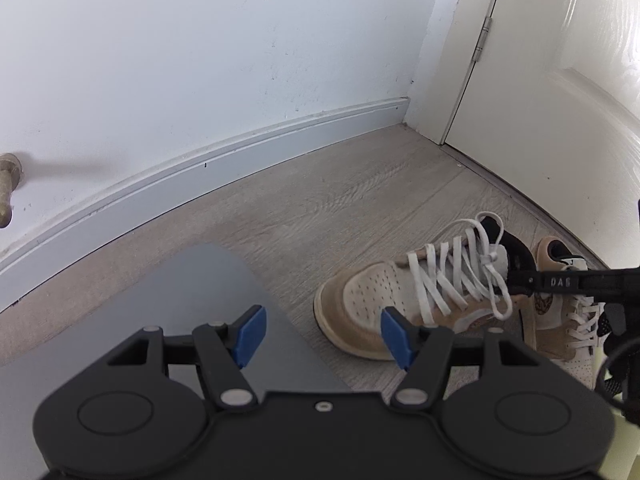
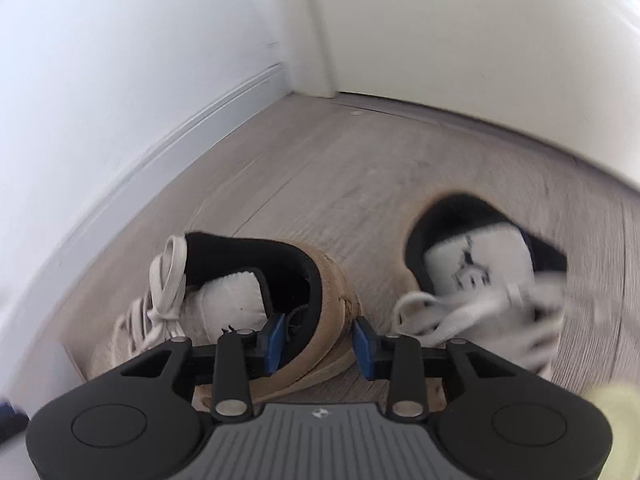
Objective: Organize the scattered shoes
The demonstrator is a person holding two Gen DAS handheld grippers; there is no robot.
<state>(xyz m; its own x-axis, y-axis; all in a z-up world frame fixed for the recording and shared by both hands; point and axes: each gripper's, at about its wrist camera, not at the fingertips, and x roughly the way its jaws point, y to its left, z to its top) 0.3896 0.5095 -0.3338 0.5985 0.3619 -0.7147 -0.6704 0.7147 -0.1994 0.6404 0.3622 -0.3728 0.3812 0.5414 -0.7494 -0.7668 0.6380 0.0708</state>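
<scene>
A tan and white sneaker [image 1: 372, 300] with white laces lies on the wood floor, toe pointing left. My right gripper [image 2: 320, 344] is shut on its tan heel collar [image 2: 332, 292], one blue pad inside and one outside. It also reaches in from the right of the left wrist view [image 1: 560, 282]. A second matching sneaker [image 2: 476, 264] sits just to the right, blurred; it also shows in the left wrist view [image 1: 568, 320]. My left gripper [image 1: 323, 334] is open and empty, above a grey mat, left of the first sneaker's toe.
A grey mat [image 1: 208, 288] lies on the floor under my left gripper. A white wall with a grey skirting board [image 1: 200, 176] runs behind. A white door [image 1: 560, 80] stands at the right. A brass pipe fitting [image 1: 8, 188] sticks out at far left.
</scene>
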